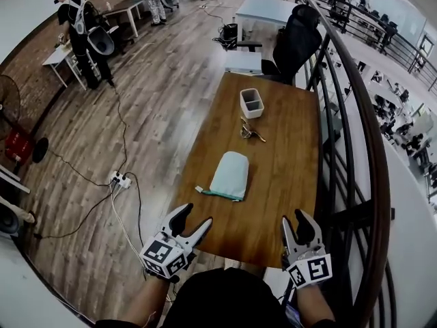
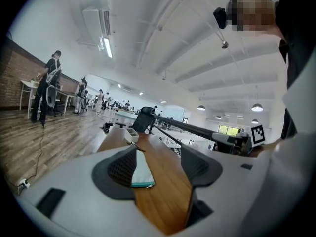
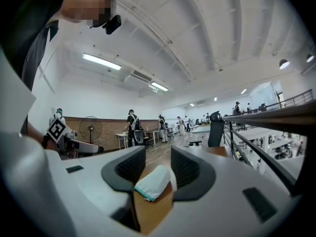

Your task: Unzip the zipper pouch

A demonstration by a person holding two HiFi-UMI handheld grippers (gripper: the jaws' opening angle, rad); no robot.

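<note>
zipper pouch [image 1: 230,175] on table [image 1: 287,176] (untouched)

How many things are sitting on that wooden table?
3. The zipper pouch lies nearest the person, a small metal cluster, perhaps keys, sits beyond it, and a white container stands farthest away. Nothing seems hidden.

Open-plan office: desks [image 1: 263,9], office chair [image 1: 295,39]

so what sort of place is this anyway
Probably an open-plan office or lab, seemingly on an upper level: a long brown wooden table by a dark metal railing, a black office chair, and white desks with people standing nearby.
</note>
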